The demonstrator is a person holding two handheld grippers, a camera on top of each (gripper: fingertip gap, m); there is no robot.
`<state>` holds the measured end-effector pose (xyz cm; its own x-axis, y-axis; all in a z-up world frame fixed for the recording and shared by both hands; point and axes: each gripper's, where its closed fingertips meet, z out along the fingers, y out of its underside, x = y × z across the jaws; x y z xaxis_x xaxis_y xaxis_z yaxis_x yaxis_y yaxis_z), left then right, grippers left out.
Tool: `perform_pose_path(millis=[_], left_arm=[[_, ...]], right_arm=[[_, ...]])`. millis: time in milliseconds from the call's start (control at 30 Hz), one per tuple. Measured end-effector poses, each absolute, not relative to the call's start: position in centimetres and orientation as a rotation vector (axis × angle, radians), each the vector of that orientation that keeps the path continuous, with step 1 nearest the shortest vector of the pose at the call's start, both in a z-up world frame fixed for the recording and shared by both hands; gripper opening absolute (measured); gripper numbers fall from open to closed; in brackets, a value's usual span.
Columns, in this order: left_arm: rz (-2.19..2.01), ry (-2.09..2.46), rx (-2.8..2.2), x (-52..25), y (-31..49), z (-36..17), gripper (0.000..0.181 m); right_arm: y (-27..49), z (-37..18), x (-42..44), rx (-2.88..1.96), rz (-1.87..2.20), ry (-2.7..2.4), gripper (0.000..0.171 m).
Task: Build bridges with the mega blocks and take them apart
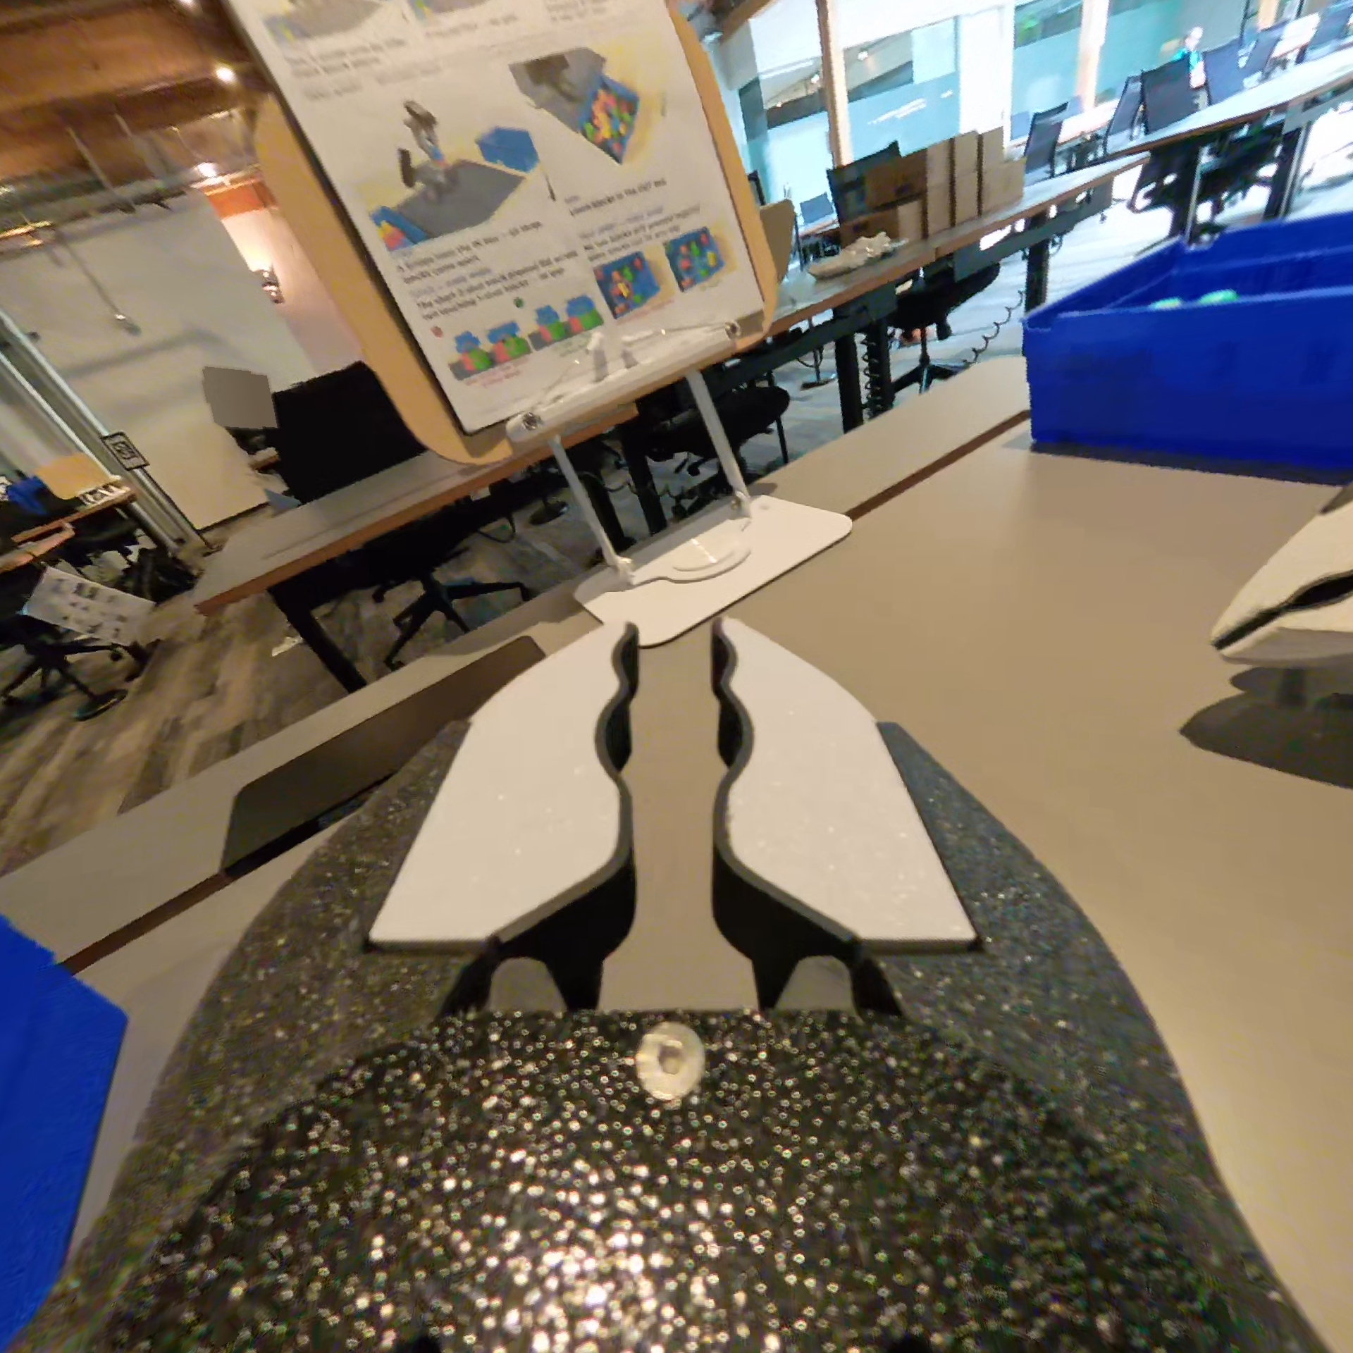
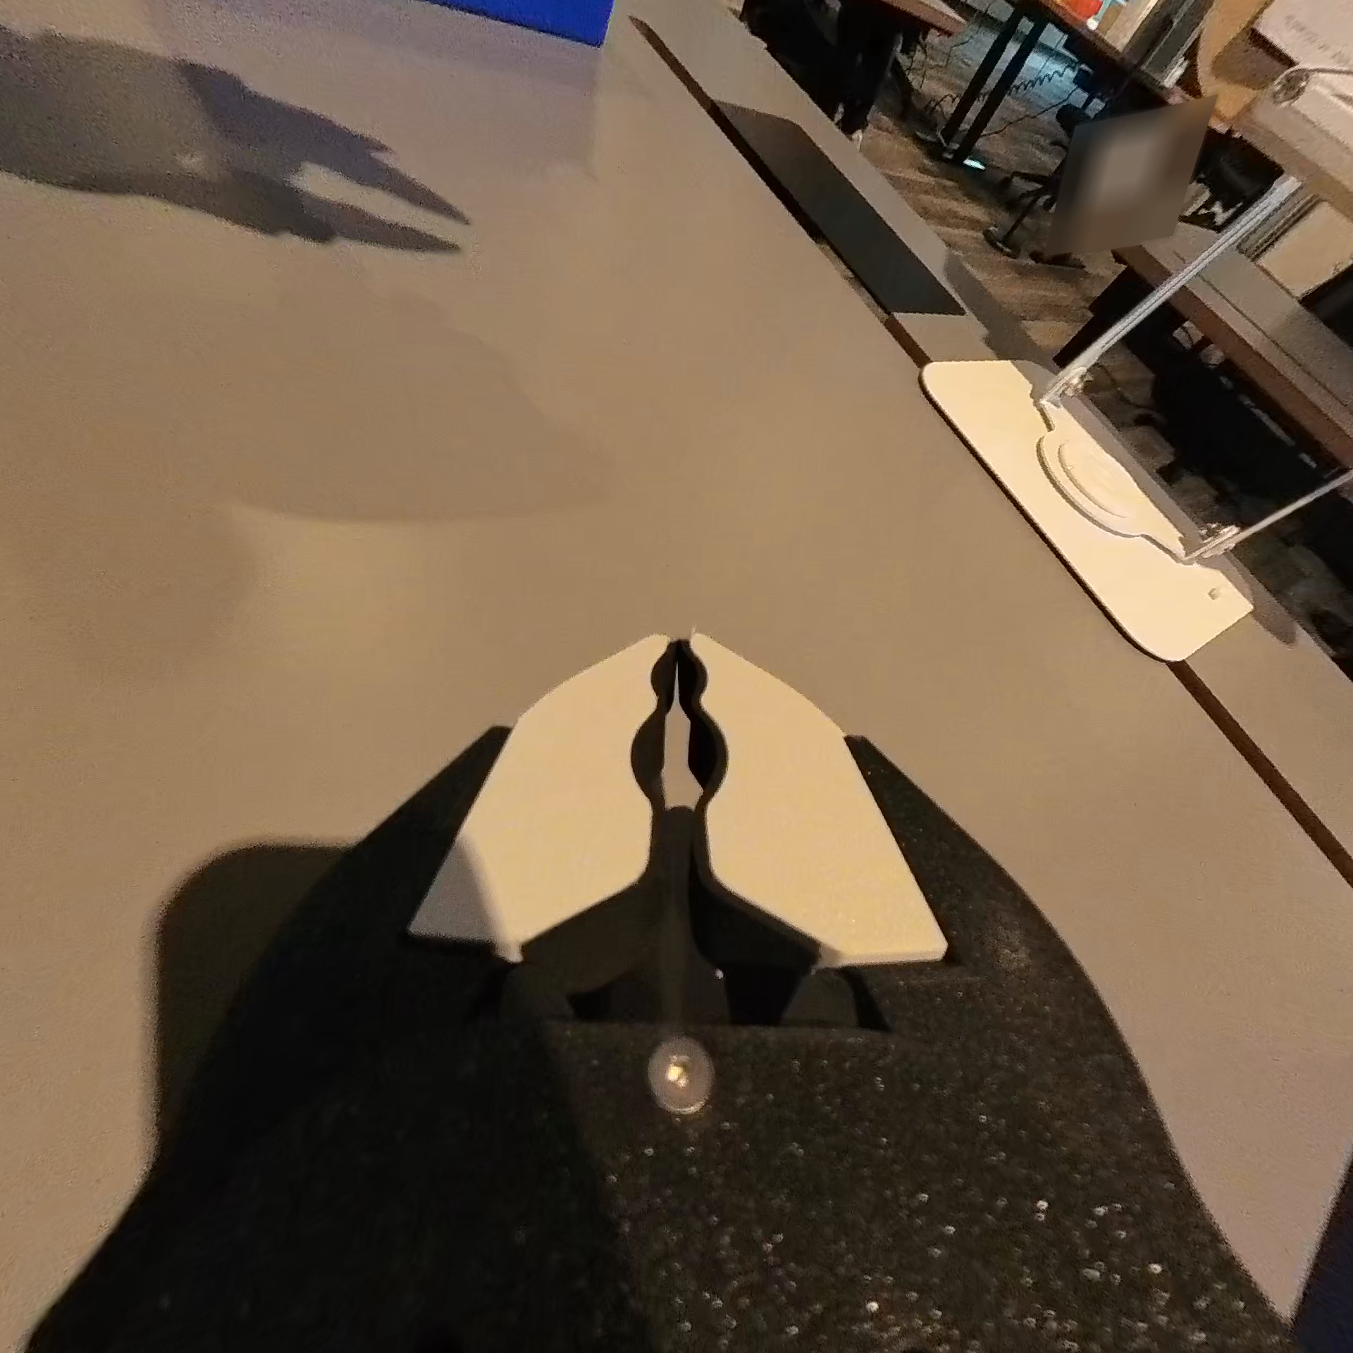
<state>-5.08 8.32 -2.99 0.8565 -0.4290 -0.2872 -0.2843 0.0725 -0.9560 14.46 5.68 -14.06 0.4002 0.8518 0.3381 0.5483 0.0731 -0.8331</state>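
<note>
Above grey table [image 1: 1025,659], left tool [image 1: 673,637] parted, right tool [image 2: 682,644] closed, empty

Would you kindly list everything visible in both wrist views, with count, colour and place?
blue bin: one, blue, far right on the table; green pieces show inside, too small to identify.
blue object: one, blue, cut off at the left edge; kind unclear.
instruction sheet: one, white with pictures, on a tan board above the stand.
stand base: one, white, at the table's far edge.
table: one, grey-beige, bare between the grippers.
background desks and chairs: several, dark, beyond the table.
left gripper: one, white fingers on a black glittery body, parted, holding nothing.
right gripper: one, same build, fingertips together, holding nothing.
</note>
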Motion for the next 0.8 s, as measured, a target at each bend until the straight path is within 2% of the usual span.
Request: perform_pose_path(millis=[33,267,467,600,800], left_arm=[[-0.138,0.583,-1.521,-5.4,8.0,-2.7,0.022],[-0.189,0.473,-1.618,-9.8,6.1,-1.0,0.043],[-0.059,0.078,-1.896,-24.6,2.4,-0.9,0.048],[0.043,-0.171,-2.093,-34.8,0.4,-3.1,0.05],[0.056,-0.152,-2.404,-38.5,1.8,-8.5,0.055]], right_arm=[[5.6,-14.1,14.4,-1.599,0.353,-1.276,0.0],[5.4,-14.6,14.3,-1.574,0.285,-1.325,0.0],[4.9,-15.0,14.0,-1.529,0.218,-1.38,0.0],[4.8,-15.5,13.8,-1.509,0.154,-1.424,0.0],[4.7,-15.8,13.7,-1.491,0.102,-1.448,0.0]])
